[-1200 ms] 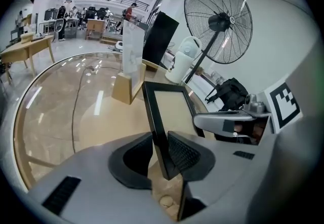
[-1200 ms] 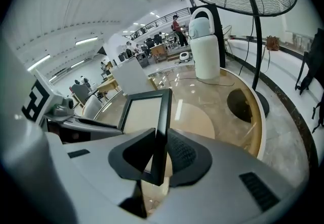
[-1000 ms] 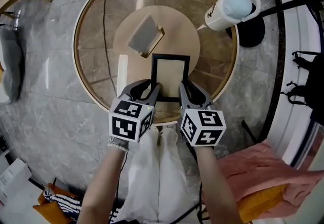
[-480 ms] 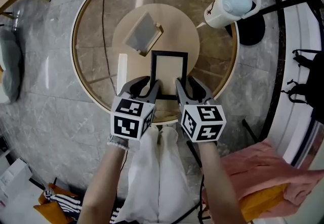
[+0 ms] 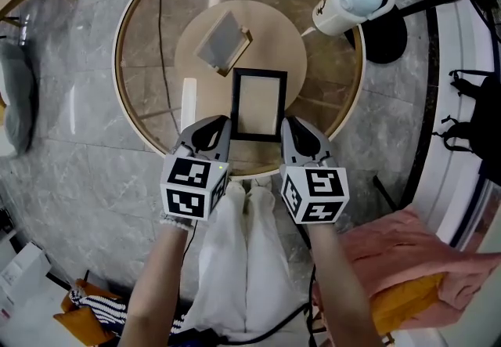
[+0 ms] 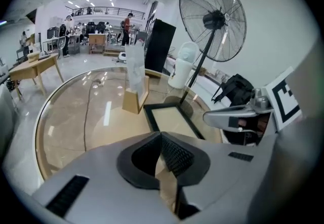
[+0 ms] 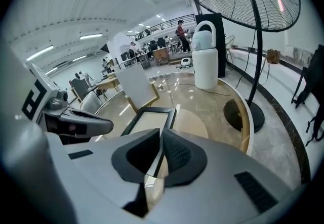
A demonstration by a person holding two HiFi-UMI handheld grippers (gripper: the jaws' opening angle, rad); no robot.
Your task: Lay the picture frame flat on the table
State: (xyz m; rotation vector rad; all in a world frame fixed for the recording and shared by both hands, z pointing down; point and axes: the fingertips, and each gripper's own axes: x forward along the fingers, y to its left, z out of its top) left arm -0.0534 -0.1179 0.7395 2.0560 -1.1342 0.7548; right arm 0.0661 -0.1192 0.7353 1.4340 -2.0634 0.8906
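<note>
The black picture frame (image 5: 258, 104) lies flat on the round glass table (image 5: 141, 40), near its front edge. My left gripper (image 5: 214, 129) sits just off the frame's lower left corner, apart from it. Its jaws have just been closing and are shut with nothing between them. My right gripper (image 5: 295, 131) mirrors it off the lower right corner; its jaws have also just closed and are empty. The left gripper view has the frame (image 6: 172, 119) ahead of the shut left gripper (image 6: 161, 138). The right gripper view shows the frame (image 7: 149, 119) beyond the shut right gripper (image 7: 159, 136).
A wood-edged picture stand (image 5: 223, 44) sits behind the black frame on the table's round wooden centre. A white strip (image 5: 189, 103) lies left of the frame. A white jug-shaped appliance (image 5: 348, 2) stands at the table's right rim, by a fan base (image 5: 385, 44). Pink cloth (image 5: 407, 259) lies at the lower right.
Both grippers drew back from the frame's lower corners toward the person and rose slightly. Their jaws, open beside the frame before, are now shut. The frame stays flat.
</note>
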